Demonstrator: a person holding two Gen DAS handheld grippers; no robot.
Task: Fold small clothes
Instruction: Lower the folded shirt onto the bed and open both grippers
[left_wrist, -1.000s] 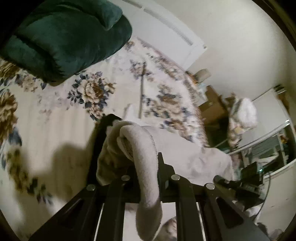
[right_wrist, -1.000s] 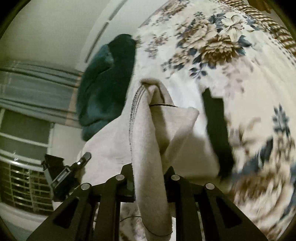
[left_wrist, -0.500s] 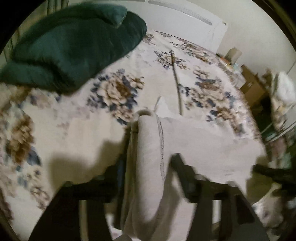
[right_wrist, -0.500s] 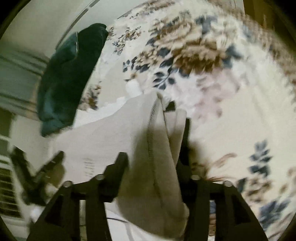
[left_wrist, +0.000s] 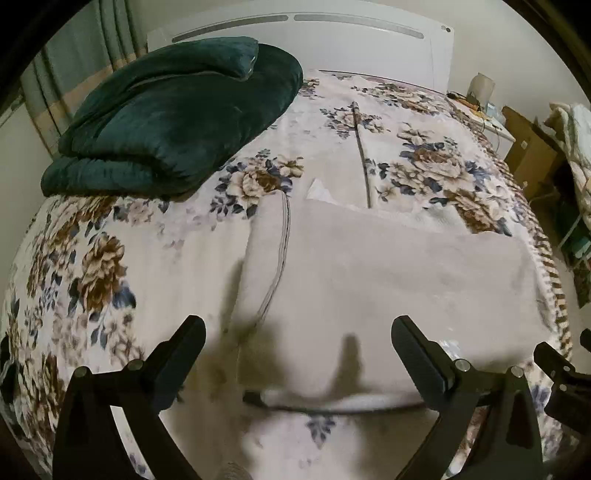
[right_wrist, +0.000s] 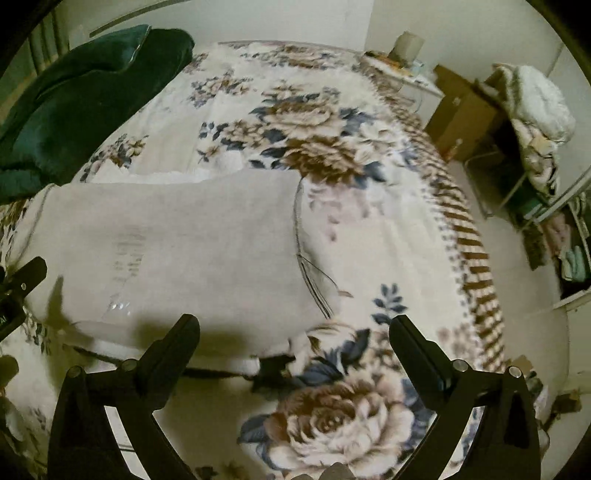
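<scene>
A pale beige garment (left_wrist: 388, 280) lies folded flat on the floral bedspread (left_wrist: 122, 266). It also shows in the right wrist view (right_wrist: 177, 254), with a dark stitched hem along its right edge. My left gripper (left_wrist: 297, 338) is open and empty above the garment's near left part. My right gripper (right_wrist: 293, 334) is open and empty above the garment's near right corner. The tip of the right gripper shows at the lower right of the left wrist view (left_wrist: 561, 373).
A dark green folded blanket (left_wrist: 173, 122) lies at the bed's far left by the white headboard (left_wrist: 303, 26). Cardboard boxes (right_wrist: 461, 114) and a rack with piled laundry (right_wrist: 535, 110) stand right of the bed. A black strap (right_wrist: 221, 373) lies at the garment's near edge.
Both grippers let go of the beige garment and opened. The garment dropped from hanging between the fingers to lying flat on the bed, and both grippers pulled back.
</scene>
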